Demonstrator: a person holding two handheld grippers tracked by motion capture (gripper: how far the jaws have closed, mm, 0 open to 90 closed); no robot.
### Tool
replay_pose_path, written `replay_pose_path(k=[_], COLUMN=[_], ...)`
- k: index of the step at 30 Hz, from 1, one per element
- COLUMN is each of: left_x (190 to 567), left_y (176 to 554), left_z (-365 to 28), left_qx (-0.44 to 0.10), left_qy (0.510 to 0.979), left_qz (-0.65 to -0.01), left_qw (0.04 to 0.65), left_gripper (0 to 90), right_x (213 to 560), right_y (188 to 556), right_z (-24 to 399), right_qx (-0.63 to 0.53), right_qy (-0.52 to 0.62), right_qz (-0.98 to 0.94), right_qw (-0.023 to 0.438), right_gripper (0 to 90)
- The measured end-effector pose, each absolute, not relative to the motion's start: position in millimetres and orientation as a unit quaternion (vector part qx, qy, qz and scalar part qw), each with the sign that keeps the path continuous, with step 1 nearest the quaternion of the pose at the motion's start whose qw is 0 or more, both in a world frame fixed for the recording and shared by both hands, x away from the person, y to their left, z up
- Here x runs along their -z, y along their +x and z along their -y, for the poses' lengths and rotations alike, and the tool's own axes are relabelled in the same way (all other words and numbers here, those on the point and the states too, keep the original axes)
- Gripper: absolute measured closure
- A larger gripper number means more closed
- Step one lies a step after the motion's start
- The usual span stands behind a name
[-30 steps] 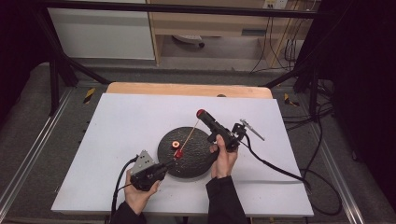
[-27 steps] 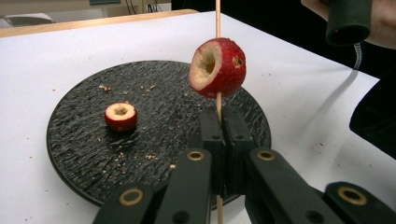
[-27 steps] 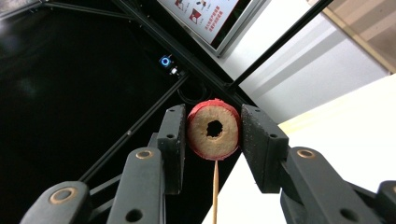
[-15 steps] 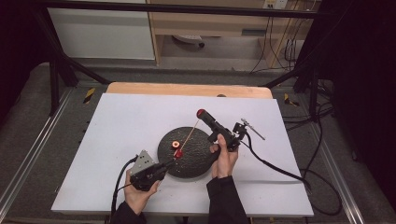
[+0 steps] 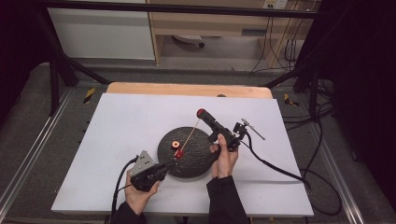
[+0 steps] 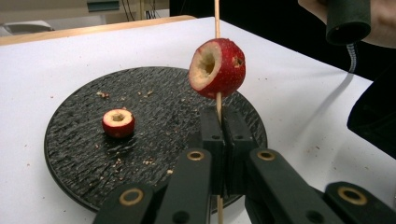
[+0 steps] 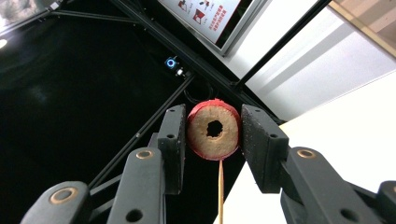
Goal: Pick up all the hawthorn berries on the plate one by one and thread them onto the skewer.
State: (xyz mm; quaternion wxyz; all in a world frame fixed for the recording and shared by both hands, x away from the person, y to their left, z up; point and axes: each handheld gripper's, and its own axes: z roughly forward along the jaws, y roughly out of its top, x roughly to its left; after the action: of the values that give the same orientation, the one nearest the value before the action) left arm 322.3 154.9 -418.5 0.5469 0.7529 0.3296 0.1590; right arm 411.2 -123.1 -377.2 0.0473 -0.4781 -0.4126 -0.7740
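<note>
My left gripper point(image 6: 218, 122) is shut on a thin wooden skewer point(image 6: 217, 14). A cored red fruit point(image 6: 217, 67) is threaded on the skewer just above the jaws. In the high view the skewer point(image 5: 189, 137) slants from the left gripper point(image 5: 167, 164) over the black plate point(image 5: 198, 161) up to the right gripper point(image 5: 201, 113). My right gripper point(image 7: 214, 122) is raised and shut on a second cored red fruit point(image 7: 201, 140), held at the skewer's point(image 7: 221, 186) tip. A third cored fruit piece point(image 6: 118, 122) lies on the round black plate point(image 6: 70, 140).
The plate sits on a white sheet point(image 5: 126, 121) over a wooden table point(image 5: 187, 88). Crumbs are scattered on the plate. Cables trail from both grippers toward the table's front and right edges. A dark metal frame point(image 5: 60, 70) stands around the table.
</note>
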Motion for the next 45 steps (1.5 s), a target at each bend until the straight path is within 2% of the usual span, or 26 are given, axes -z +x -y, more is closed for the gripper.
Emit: replay_pose_path(k=[23, 45], left_x=[417.8, 417.0], left_y=[320.6, 319.8], left_z=[-154.3, -152.9], left_qx=[-0.165, -0.164], left_qy=[0.749, 0.743], left_qz=[-0.328, -0.335], left_qw=[0.551, 0.556], left_gripper=[88.3, 88.3], right_x=[375.0, 377.0], right_y=[410.3, 410.0], right_z=[124.4, 123.3], right_qx=[0.778, 0.775], right_qy=[-0.478, -0.473], right_qz=[0.405, 0.416], right_qw=[0.057, 0.047], right_gripper=[62.2, 62.2])
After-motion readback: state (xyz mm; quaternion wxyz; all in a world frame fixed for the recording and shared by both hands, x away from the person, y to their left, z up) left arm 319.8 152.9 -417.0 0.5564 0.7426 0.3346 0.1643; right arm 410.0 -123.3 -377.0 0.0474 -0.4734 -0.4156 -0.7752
